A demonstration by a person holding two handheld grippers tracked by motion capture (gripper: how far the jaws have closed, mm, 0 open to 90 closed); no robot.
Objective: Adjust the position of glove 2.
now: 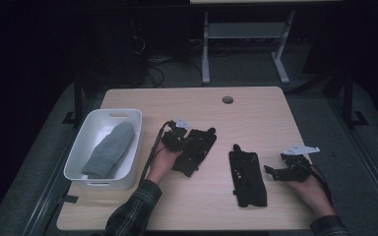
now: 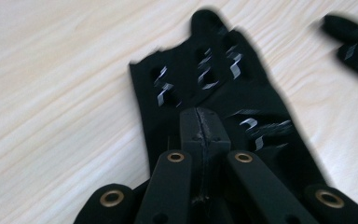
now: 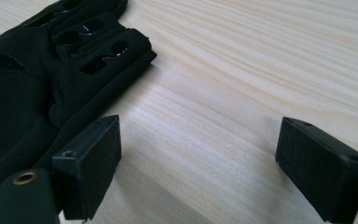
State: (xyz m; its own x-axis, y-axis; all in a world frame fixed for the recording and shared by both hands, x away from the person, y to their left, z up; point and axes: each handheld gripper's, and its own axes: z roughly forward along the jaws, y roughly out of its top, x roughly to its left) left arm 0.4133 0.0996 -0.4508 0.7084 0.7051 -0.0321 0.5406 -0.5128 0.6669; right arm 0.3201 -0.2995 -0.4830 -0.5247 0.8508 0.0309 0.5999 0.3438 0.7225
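Note:
Two black gloves with cut-out slots lie on the wooden table. My left gripper point(image 1: 186, 145) rests over the left glove point(image 1: 199, 147), jaws shut together on the fabric at its middle; in the left gripper view the closed tips point(image 2: 200, 116) sit on that glove point(image 2: 214, 79), fingers pointing away. The second glove point(image 1: 247, 178) lies flat at centre right, and its fingertips show blurred in the left gripper view point(image 2: 354, 44). My right gripper point(image 1: 271, 171) stands just right of it, open and empty; in the right gripper view its pads point(image 3: 91, 161) straddle bare wood beside the glove point(image 3: 37, 79).
A white plastic bin point(image 1: 76, 162) stands at the table's left edge with a grey knitted mitten point(image 1: 109, 149) inside. A round cable hole point(image 1: 228, 100) sits near the far edge. Bare wood point(image 1: 256, 123) lies behind the gloves. A desk frame stands on the floor beyond.

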